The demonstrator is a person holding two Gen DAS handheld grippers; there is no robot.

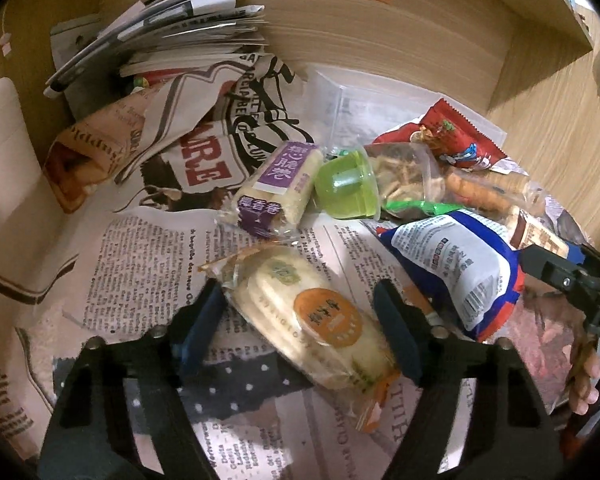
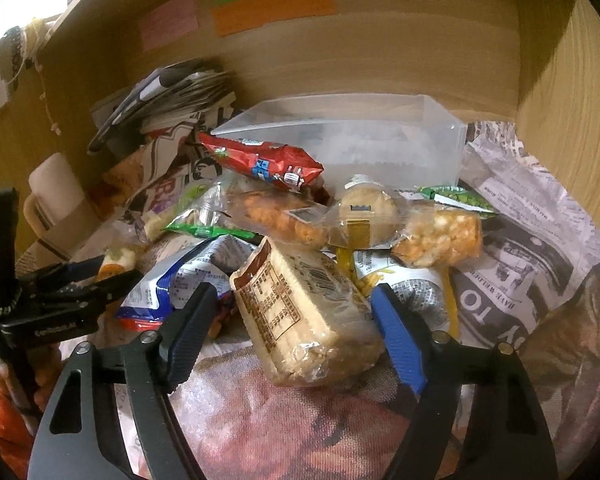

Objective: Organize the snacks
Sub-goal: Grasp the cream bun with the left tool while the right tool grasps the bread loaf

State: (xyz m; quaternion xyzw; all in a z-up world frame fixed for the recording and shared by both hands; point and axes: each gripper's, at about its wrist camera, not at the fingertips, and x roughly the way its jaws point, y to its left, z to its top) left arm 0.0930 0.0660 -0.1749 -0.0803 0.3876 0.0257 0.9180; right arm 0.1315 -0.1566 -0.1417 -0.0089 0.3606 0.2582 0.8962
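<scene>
My left gripper is open, its fingers on either side of a pale cracker pack with an orange round label lying on newspaper. My right gripper is open around a cream cracker block in a brown-printed wrapper, not clamped. Other snacks lie in a pile: a purple-label roll pack, a green jelly cup, a blue-white bag, a red bag, orange puff packs. A clear plastic bin stands behind the pile.
Newspaper covers the wooden desk. A stack of papers and magazines sits at the back left. Wooden walls enclose the back and right. A white roll lies at the left. The right gripper shows in the left view.
</scene>
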